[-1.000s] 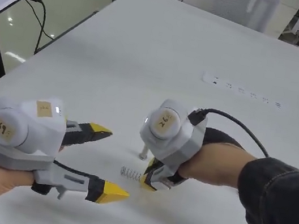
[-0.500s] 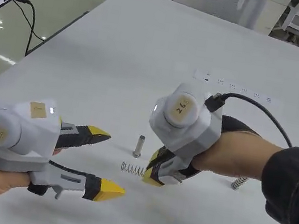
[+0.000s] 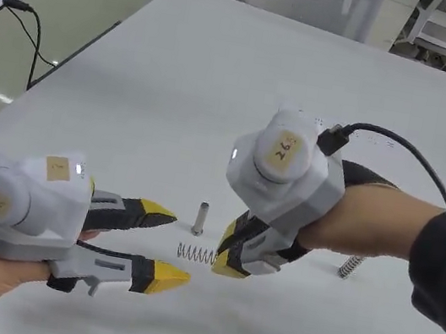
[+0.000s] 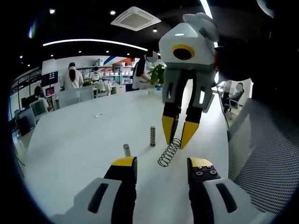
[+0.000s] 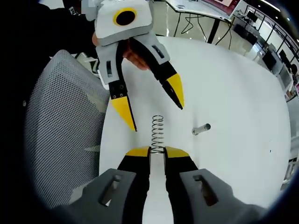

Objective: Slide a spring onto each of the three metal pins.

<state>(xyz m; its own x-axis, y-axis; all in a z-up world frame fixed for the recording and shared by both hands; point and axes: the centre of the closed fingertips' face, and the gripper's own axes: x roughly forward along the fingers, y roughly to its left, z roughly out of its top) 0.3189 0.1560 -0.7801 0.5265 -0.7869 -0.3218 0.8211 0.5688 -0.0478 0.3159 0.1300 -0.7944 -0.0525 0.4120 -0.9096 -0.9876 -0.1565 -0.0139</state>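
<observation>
My right gripper point(image 3: 229, 260) is shut on one end of a small steel spring point(image 3: 195, 254), which sticks out level to the left, low over the white table point(image 3: 219, 89). In its own view, that right gripper point(image 5: 157, 151) pinches the spring point(image 5: 158, 132). Just behind the spring a short metal pin point(image 3: 200, 217) stands upright and bare. My left gripper point(image 3: 163, 244) faces the spring's free end, open and empty. In the left gripper view, that left gripper point(image 4: 162, 163) frames the spring point(image 4: 168, 152), the pin point(image 4: 126, 149) and the right gripper point(image 4: 179, 134).
A second spring point(image 3: 349, 265) rests on the table behind my right wrist; in the left gripper view it point(image 4: 152, 136) looks upright. A black cable point(image 3: 396, 153) trails from the right gripper. The table's near edge lies just under my left hand.
The right gripper has shifted a little right with the spring, uncovering the pin. The head camera has moved, bringing the second spring into view. The left gripper stays open.
</observation>
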